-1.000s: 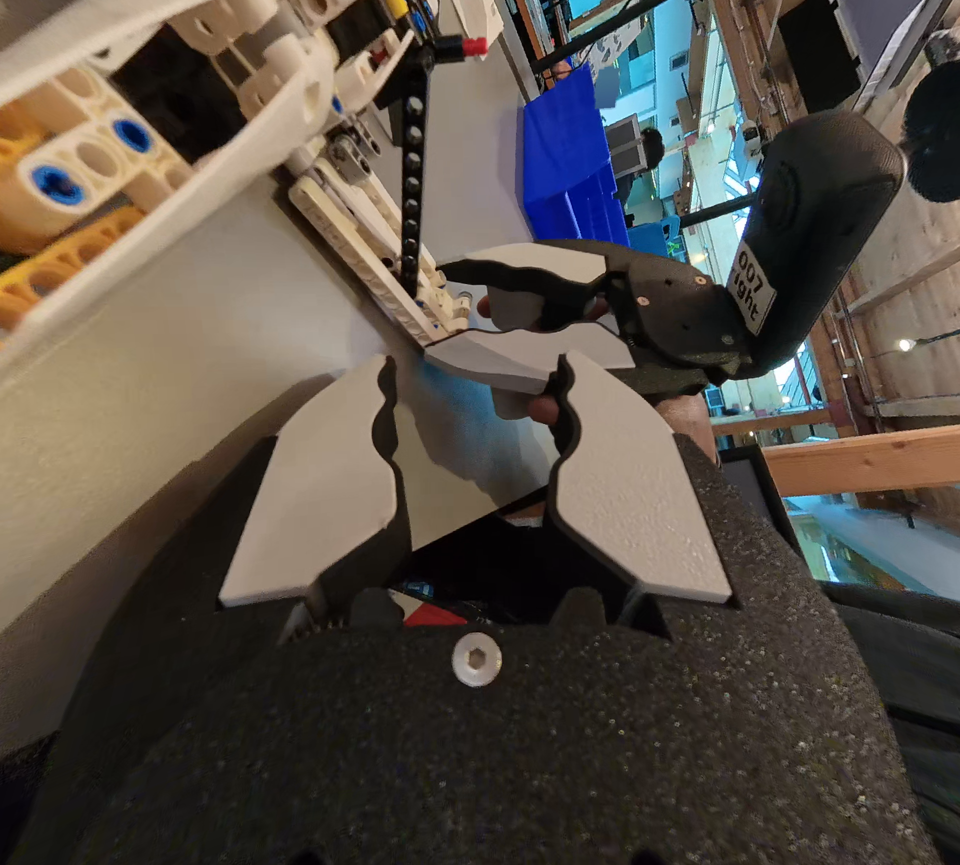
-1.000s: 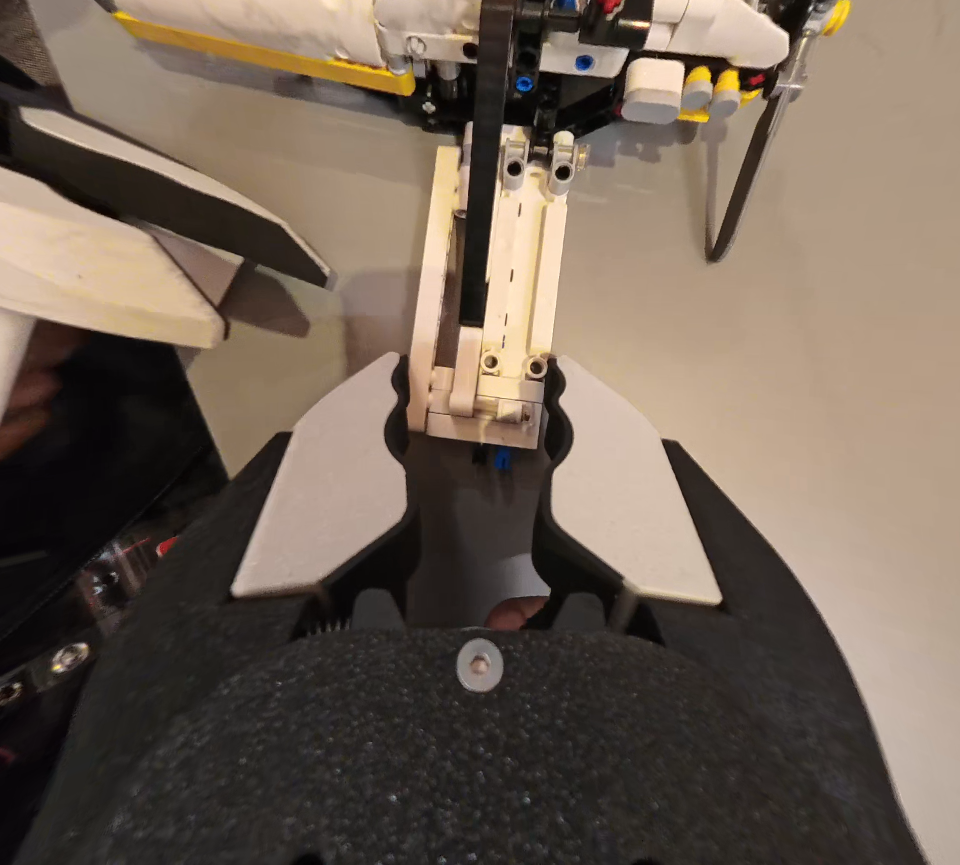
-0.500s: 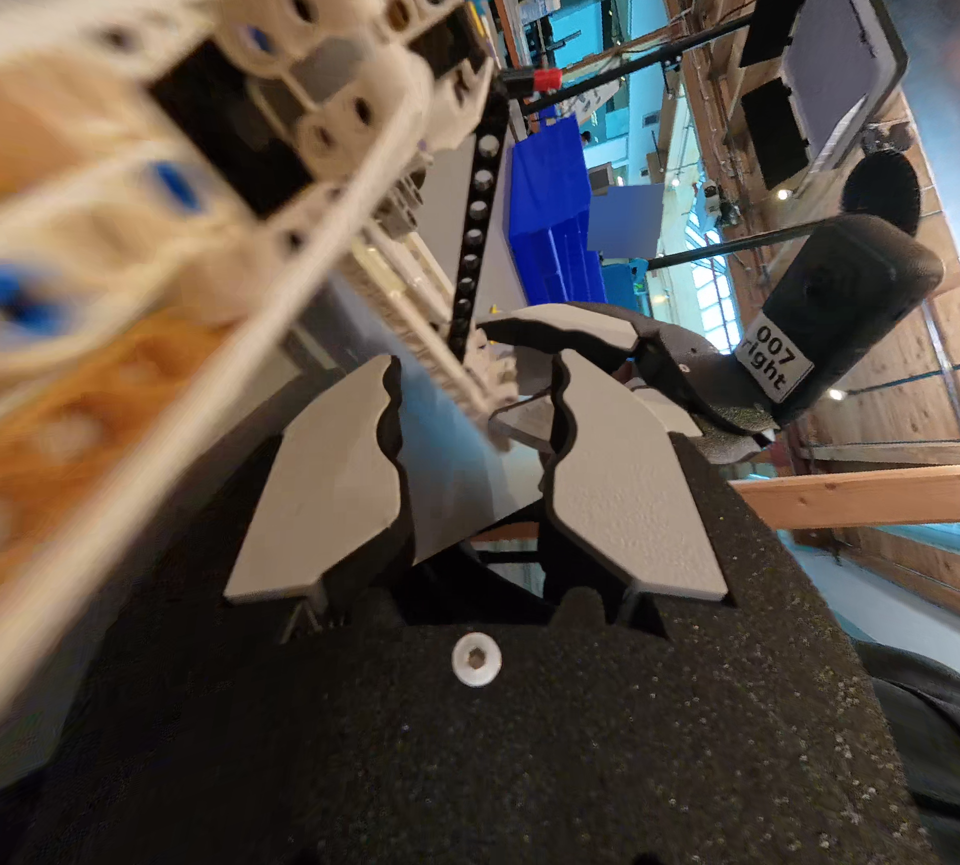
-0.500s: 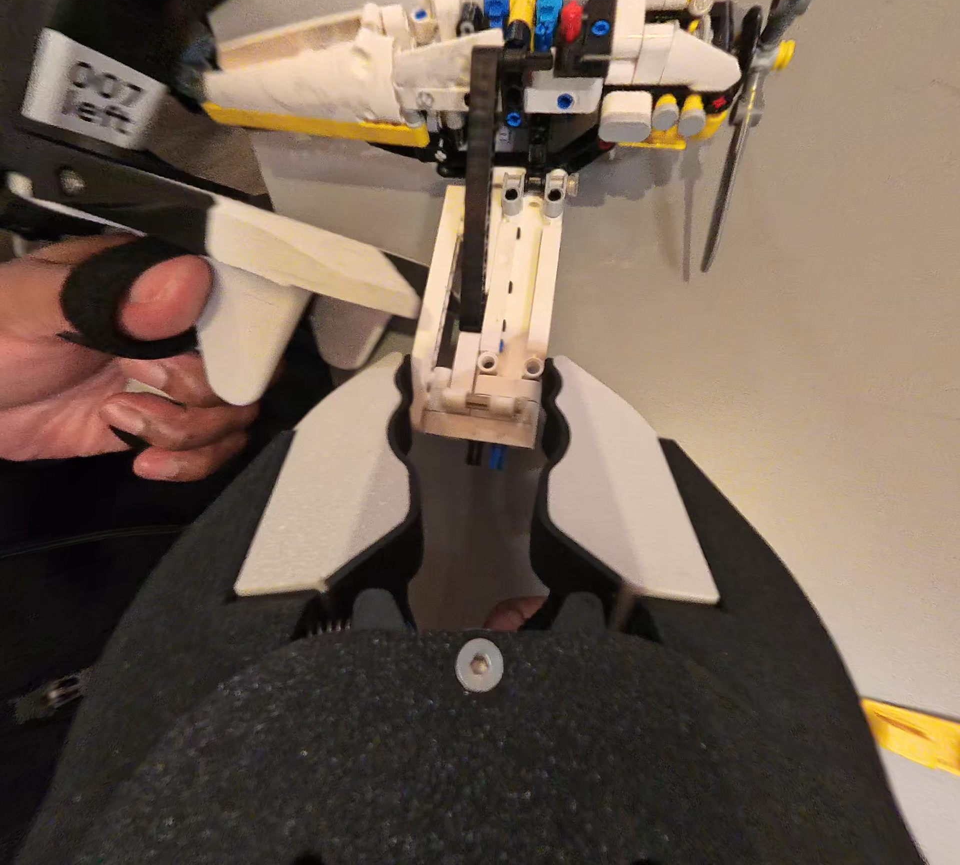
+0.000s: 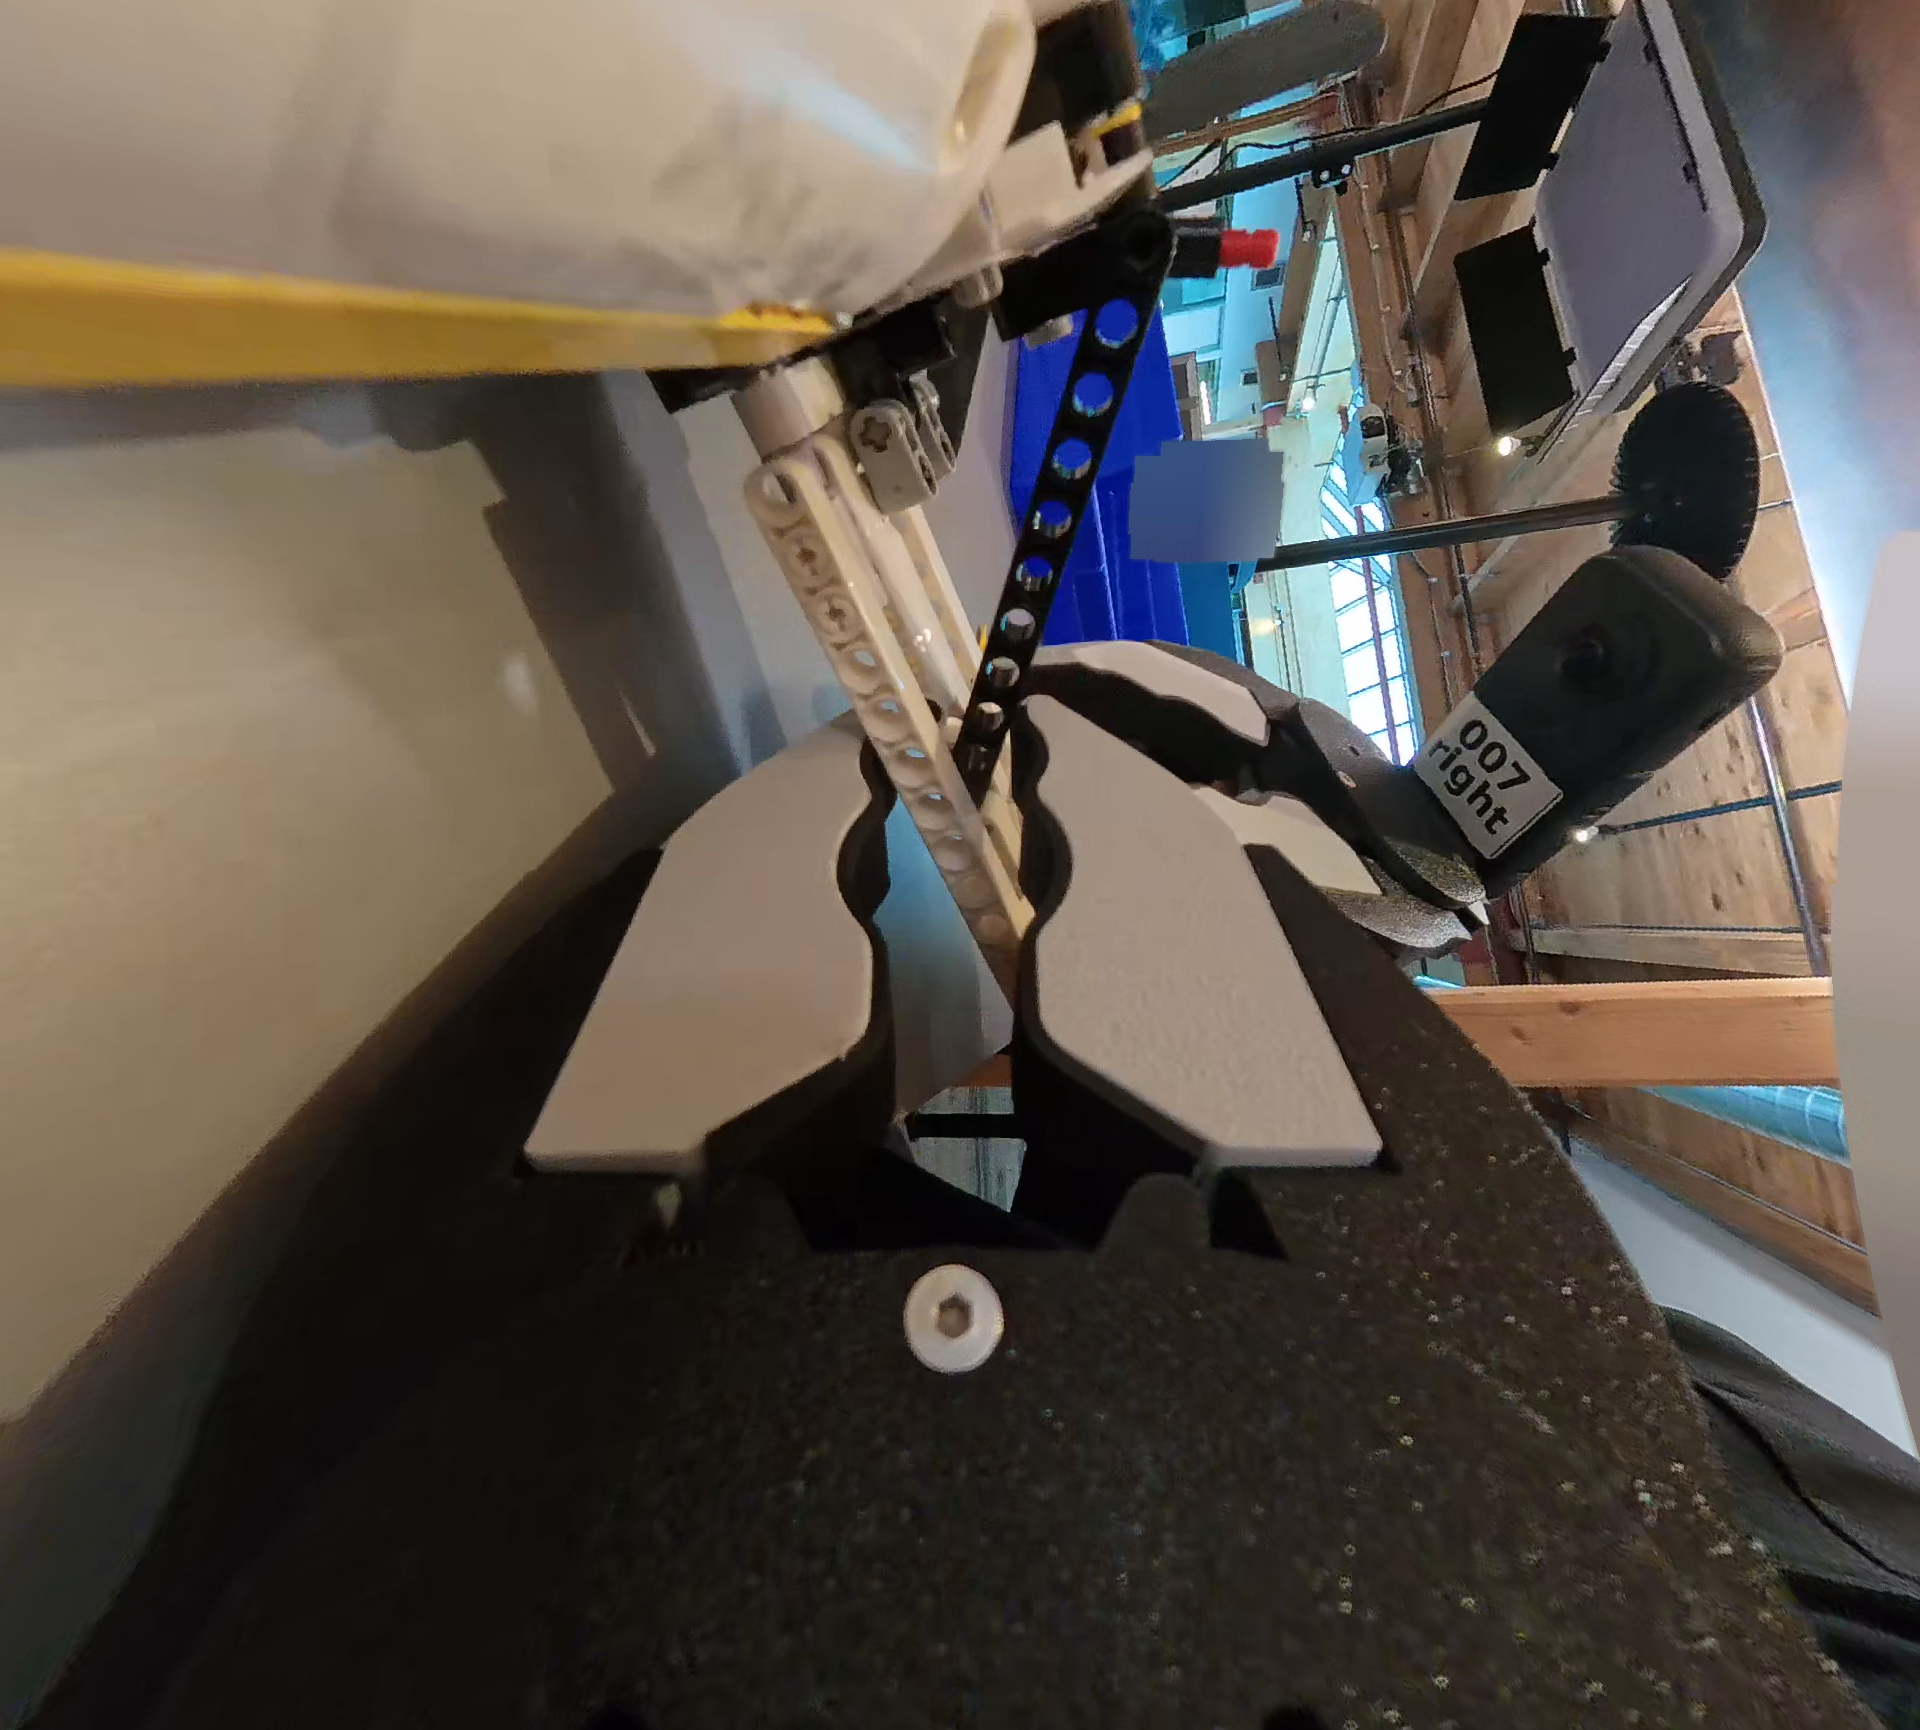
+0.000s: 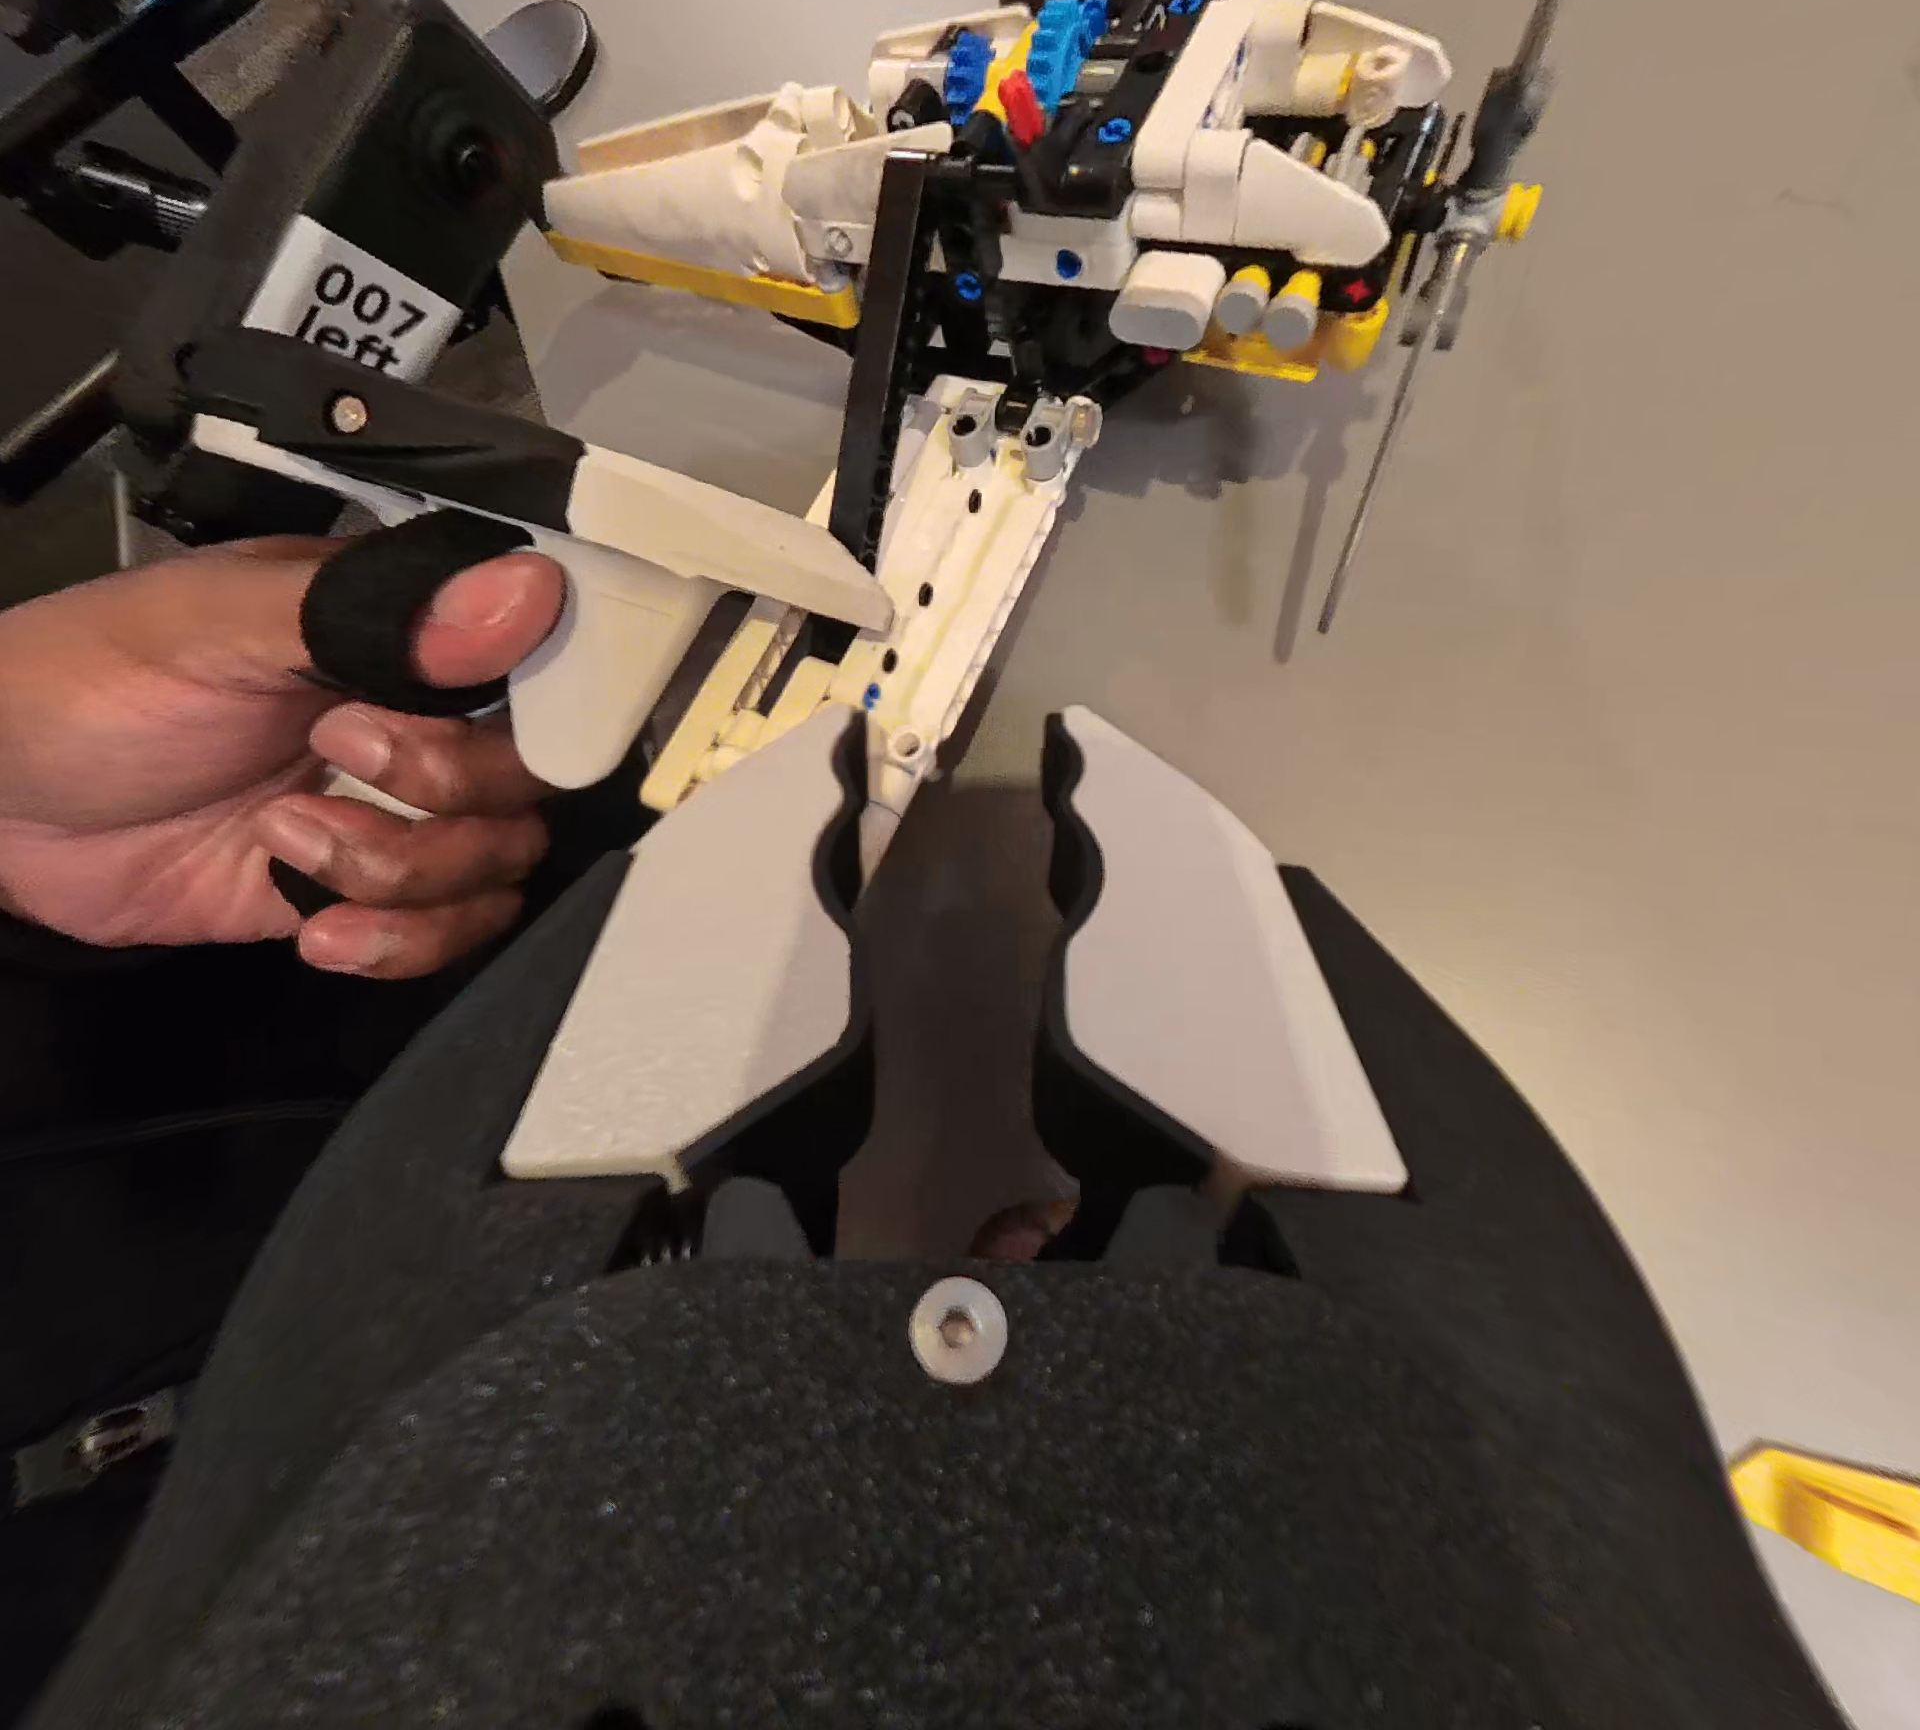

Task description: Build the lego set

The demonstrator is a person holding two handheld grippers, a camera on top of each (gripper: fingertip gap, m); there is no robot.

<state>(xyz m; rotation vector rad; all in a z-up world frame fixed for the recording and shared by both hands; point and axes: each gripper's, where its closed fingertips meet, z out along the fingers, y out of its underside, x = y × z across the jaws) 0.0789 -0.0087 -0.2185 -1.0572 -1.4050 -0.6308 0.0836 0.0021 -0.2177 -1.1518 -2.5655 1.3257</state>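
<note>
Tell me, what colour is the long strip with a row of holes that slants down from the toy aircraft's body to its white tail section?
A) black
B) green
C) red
A: the holed strip is black, slanting from the aircraft model down to the white tail section.

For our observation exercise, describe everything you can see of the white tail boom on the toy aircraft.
The white tail boom looks like plastic: long holed beams side by side, joined by grey connectors to the underside of the aircraft model. A black holed strip runs along it. The left tongs close across its middle; its end touches one finger of the open right tongs.
</note>
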